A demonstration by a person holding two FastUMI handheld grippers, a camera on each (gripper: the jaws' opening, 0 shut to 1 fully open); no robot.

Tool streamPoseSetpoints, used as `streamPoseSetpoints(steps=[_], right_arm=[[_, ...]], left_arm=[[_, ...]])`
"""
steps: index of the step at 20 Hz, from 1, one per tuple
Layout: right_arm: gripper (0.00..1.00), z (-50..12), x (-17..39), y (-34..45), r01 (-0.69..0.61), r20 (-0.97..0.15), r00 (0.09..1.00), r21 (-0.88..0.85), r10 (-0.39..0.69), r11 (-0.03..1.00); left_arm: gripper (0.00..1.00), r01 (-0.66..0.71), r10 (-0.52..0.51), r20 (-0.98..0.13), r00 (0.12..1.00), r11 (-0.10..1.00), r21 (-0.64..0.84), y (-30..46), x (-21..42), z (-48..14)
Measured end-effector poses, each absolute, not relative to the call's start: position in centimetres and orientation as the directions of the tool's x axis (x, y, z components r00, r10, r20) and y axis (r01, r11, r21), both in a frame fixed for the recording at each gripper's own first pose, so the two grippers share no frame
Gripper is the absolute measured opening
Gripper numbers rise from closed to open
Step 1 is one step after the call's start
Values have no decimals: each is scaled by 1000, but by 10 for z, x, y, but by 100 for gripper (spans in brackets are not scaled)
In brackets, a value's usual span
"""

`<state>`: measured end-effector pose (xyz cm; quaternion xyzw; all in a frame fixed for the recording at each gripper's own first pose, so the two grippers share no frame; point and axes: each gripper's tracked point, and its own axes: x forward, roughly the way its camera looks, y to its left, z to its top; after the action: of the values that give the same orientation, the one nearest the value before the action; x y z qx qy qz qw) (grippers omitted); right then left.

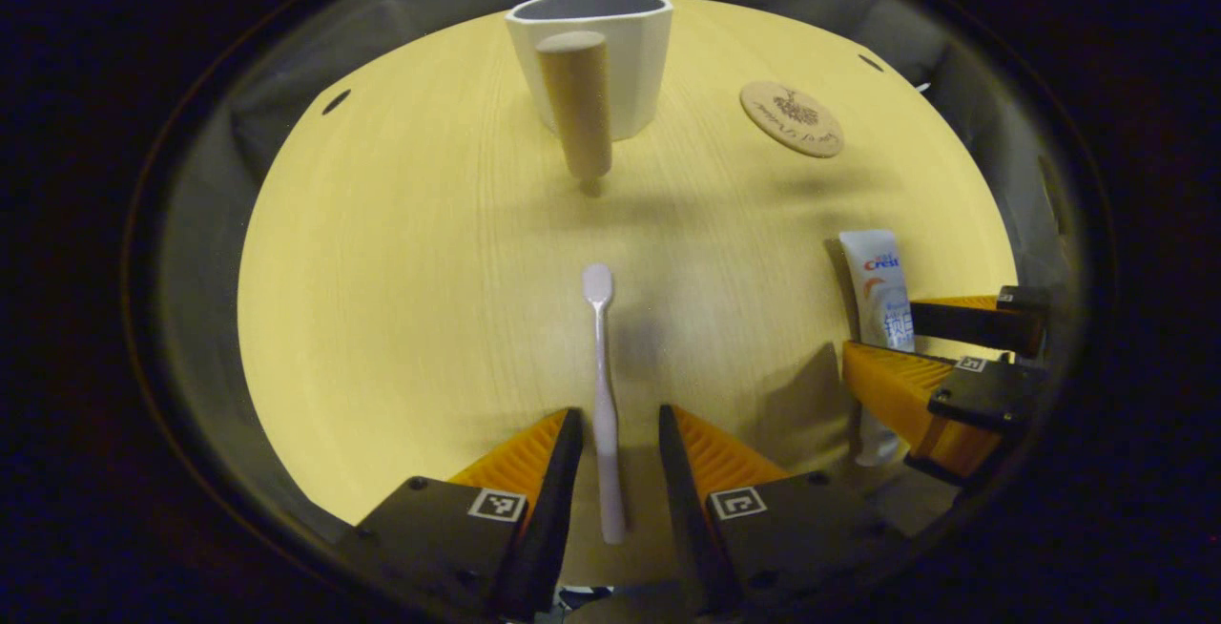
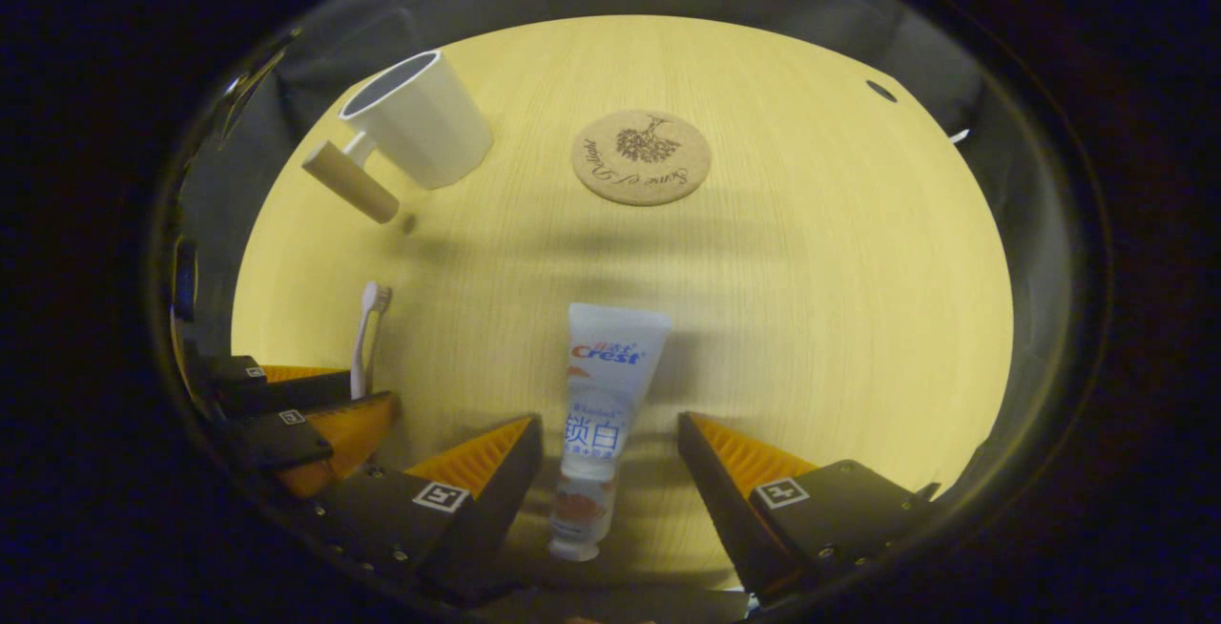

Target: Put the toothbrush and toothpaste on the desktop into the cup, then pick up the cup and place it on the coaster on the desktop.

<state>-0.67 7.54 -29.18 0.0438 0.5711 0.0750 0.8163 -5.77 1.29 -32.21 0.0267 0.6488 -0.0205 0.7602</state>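
A pale pink toothbrush (image 1: 602, 385) lies flat on the yellow wooden desktop (image 1: 401, 300), its handle running between the fingers of my left gripper (image 1: 618, 428), which stands open around it with a gap on the right side. A white toothpaste tube (image 2: 603, 395) lies between the fingers of my right gripper (image 2: 610, 438), open and clear of it on both sides. The white cup (image 1: 593, 56) with a wooden handle (image 1: 576, 104) stands upright at the far side. A round cork coaster (image 2: 641, 157) lies to its right. The right gripper (image 1: 911, 343) straddles the tube (image 1: 882, 285) in the left gripper view.
Small dark holes (image 1: 336, 101) mark the desktop near its far corners. The desktop's edges drop off to dark cloth walls all round. The left gripper (image 2: 315, 400) and the toothbrush (image 2: 364, 338) sit at the lower left of the right gripper view.
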Motion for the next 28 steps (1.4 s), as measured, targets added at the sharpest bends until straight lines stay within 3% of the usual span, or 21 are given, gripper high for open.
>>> streamPoseSetpoints(steps=[2, 3, 4, 5, 7, 8, 9, 10, 11, 13, 18, 28], right_arm=[[80, -294, -8, 72, -73, -928, 337, 145, 161, 987], [77, -292, -6, 69, -68, -927, 340, 145, 159, 987], [71, -295, -6, 67, -59, -928, 343, 137, 149, 989], [55, -294, -7, 64, -48, -929, 342, 136, 144, 990], [50, -297, -6, 63, -36, -931, 328, 157, 160, 987], [36, -295, -12, 66, -34, -933, 315, 170, 172, 985], [38, -297, -10, 62, -33, -927, 334, 172, 173, 985], [28, -297, -11, 65, -28, -925, 329, 192, 190, 981], [28, -294, -10, 64, -31, -917, 342, 206, 204, 978], [19, -292, -10, 66, -17, -904, 357, 247, 236, 969], [19, -289, -9, 68, -50, -870, 399, 296, 291, 954], [19, -225, -1, 79, -191, -717, 605, 291, 346, 937]], left_arm=[[41, 64, 2, -988, 156, 998, 12, 11, -57, -322], [39, 66, 0, -987, 158, 998, 10, 11, -57, -322], [45, 66, -1, -988, 157, 998, 10, 11, -57, -322], [36, 60, -1, -986, 165, 998, 10, 12, -55, -323], [19, 54, -7, -985, 174, 999, 3, 12, -55, -322], [25, 49, -11, -983, 183, 999, -2, 12, -54, -321], [25, 54, -18, -983, 185, 998, -9, 12, -55, -322], [19, 54, -16, -980, 199, 999, -6, 13, -53, -321], [13, 59, -22, -979, 205, 998, -10, 13, -54, -319], [13, 66, -28, -974, 227, 998, -13, 13, -54, -320], [13, 58, -59, -949, 310, 997, -43, 14, -54, -318], [13, -89, -83, -810, 580, 982, -164, 31, -44, -265]])
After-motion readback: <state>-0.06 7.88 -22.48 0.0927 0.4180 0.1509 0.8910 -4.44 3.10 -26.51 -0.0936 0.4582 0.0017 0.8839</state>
